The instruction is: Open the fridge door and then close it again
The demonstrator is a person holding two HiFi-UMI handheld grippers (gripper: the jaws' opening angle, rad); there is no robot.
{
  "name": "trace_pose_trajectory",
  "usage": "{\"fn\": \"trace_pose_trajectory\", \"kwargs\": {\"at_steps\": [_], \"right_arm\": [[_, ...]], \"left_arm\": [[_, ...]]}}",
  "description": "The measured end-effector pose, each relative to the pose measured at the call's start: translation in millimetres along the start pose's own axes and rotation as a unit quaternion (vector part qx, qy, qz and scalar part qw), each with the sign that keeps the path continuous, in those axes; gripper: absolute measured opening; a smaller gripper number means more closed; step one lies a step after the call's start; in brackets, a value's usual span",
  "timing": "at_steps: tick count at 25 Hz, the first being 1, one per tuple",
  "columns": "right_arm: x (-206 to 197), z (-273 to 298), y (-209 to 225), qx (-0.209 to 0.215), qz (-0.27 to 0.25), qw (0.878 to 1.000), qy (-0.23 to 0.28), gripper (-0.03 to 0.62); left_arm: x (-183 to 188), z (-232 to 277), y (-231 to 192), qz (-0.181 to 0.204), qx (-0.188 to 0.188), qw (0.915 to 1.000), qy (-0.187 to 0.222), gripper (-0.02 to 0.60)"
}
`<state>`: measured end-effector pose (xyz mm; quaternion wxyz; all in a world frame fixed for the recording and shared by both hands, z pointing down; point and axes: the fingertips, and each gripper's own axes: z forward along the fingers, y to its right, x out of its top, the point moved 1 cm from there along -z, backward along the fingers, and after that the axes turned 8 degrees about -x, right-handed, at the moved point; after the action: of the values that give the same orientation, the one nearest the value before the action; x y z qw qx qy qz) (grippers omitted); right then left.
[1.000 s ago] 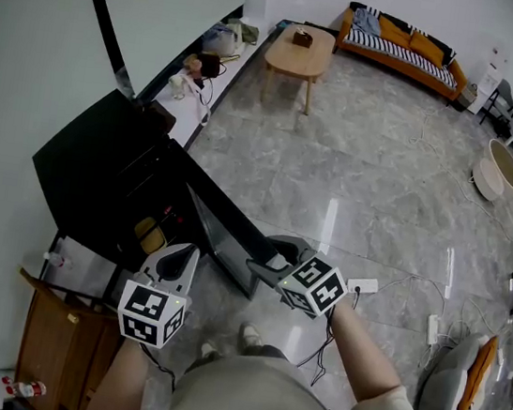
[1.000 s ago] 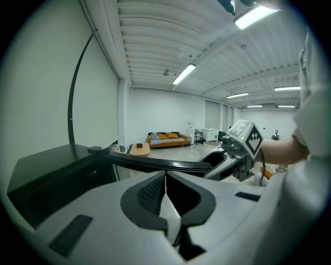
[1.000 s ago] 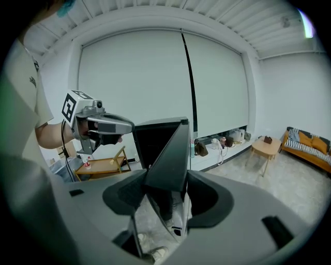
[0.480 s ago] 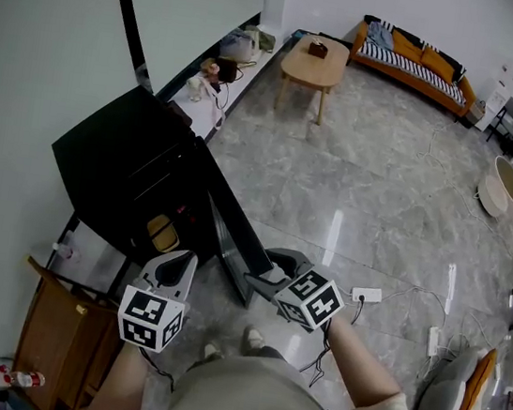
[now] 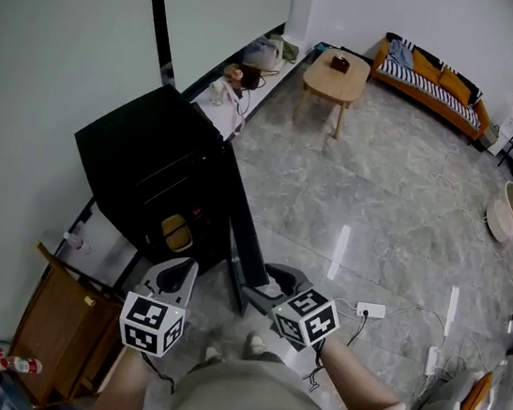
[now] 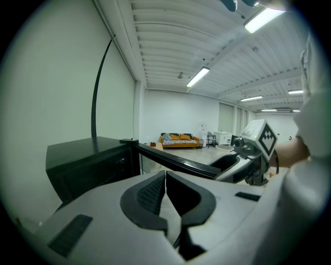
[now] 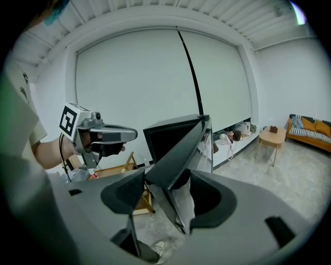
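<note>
**Fridge door ajar; your right tongs straddle its free edge**

- Fridge: the low, black, box-shaped fridge [image 5: 148, 170] stands on the grey marble-tile floor [image 5: 381, 198] against the pale wall, just ahead of you and to your left.
- Door: its flat black door [image 5: 244, 240] is swung out from the cabinet at a clear angle. The free edge points toward you. A yellow item [image 5: 175, 231] shows in the open gap; it is too small to identify.
- Right: your right tongs [image 7: 166, 181] have the door's free edge between the two jaws.
  - The jaws are spread and have just been opening.
  - The pad on the door's black outer face sits close against it. The pad on the inner face shows a gap.
  - Whether the outer pad actually touches, I cannot say for certain from this angle.
- Left: your left tongs [image 6: 165, 181] are pressed together with nothing between the pads.
  - They hover in front of the fridge, on the cabinet side of the door, pointing slightly downward.
  - They are apart from both the cabinet and the door.
- Surroundings:
  - A brown wooden piece of furniture [image 5: 54, 332] stands just to the left of the fridge, near your left arm.
  - Well beyond the fridge are a light wooden coffee table [image 5: 336, 76] and an orange sofa with striped cushions [image 5: 435, 78], along the far wall.
  - A white power strip [image 5: 370, 310] lies on the floor near your right arm.
</note>
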<state>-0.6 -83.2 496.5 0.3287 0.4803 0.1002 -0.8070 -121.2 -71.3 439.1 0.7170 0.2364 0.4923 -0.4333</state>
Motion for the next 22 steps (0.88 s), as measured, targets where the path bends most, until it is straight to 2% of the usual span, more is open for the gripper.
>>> {"fn": "trace_pose_trajectory", "kwargs": {"at_steps": [14, 22], "right_arm": [[10.2, 21.7, -30.7, 0.019, -0.002, 1.0, -0.002, 0.262], [16.2, 34.4, -52.2, 0.045, -0.004, 0.999, -0.003, 0.262]], "left_arm": [[-17.1, -35.0, -22.9, -0.03, 0.044, 0.9986, 0.001, 0.009], [-22.9, -48.1, -32.6, -0.042, 0.06, 0.9973, 0.005, 0.009]]}}
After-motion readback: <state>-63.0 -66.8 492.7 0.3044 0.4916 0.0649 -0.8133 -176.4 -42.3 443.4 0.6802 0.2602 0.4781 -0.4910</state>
